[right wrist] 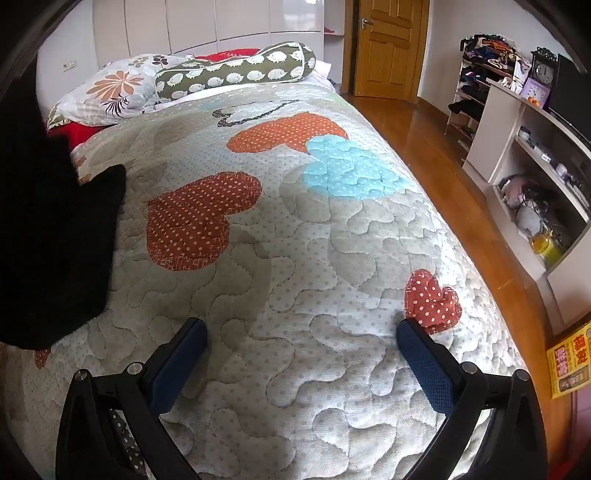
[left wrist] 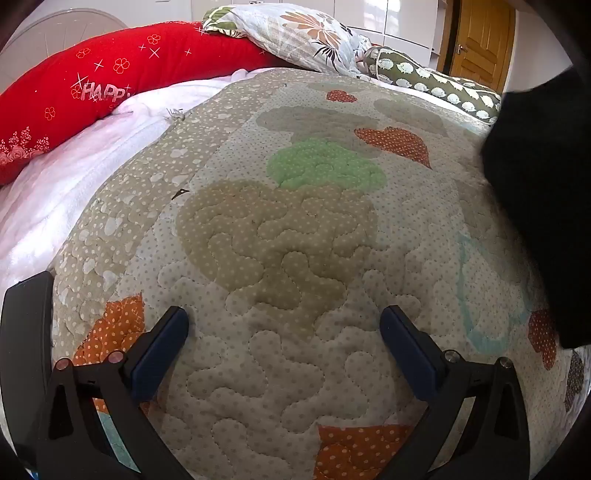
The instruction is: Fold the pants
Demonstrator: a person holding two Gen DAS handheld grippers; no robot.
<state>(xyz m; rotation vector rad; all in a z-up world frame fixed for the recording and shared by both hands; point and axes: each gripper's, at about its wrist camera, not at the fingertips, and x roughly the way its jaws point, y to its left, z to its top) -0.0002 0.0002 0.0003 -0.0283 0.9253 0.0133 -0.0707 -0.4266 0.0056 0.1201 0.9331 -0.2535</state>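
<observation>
Black pants (left wrist: 539, 206) lie on the quilted bedspread (left wrist: 280, 236) at the right edge of the left wrist view. In the right wrist view the same black pants (right wrist: 55, 243) fill the left edge, in a flat dark heap. My left gripper (left wrist: 284, 325) is open above bare quilt, well left of the pants, with nothing between its blue pads. My right gripper (right wrist: 303, 339) is open too, over the quilt (right wrist: 295, 236) to the right of the pants, and holds nothing.
A red bolster (left wrist: 110, 81), a floral pillow (left wrist: 303, 33) and a green hedgehog-print bolster (right wrist: 236, 70) lie at the head of the bed. The bed's right edge drops to a wooden floor (right wrist: 461, 192). White shelves (right wrist: 532, 173) and a door (right wrist: 388, 48) stand beyond.
</observation>
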